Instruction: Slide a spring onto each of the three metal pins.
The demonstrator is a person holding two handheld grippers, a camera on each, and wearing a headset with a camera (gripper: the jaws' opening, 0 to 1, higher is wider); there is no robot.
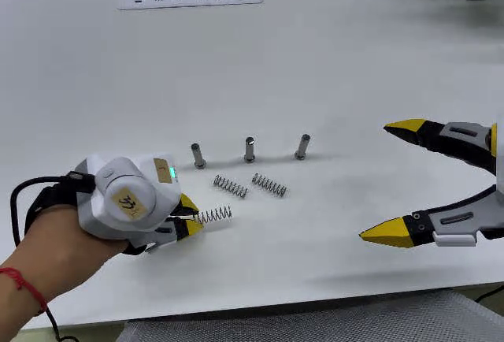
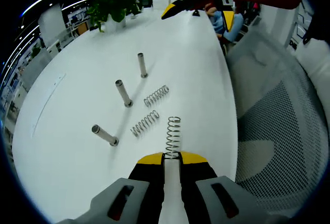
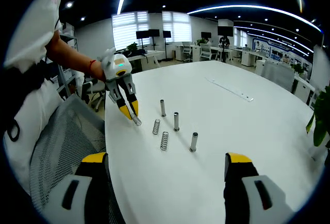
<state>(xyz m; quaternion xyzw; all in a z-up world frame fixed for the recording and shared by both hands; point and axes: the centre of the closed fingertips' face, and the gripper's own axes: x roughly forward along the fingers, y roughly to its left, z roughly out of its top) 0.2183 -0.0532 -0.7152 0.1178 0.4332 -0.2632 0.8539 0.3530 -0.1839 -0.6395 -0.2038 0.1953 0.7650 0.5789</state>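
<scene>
Bright even overhead office light, soft faint shadows, sharp focus, fisheye bending in both gripper views

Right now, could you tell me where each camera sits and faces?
Head view: on the headset, looking down at the table; shows the left hand, left hand-held gripper and right hand-held gripper.
Left gripper view: along its shut jaws, over the held spring, toward the right hand-held gripper.
Right gripper view: between its open jaws, toward the person's arm and left hand-held gripper.
Shared: all show the three pins.
</scene>
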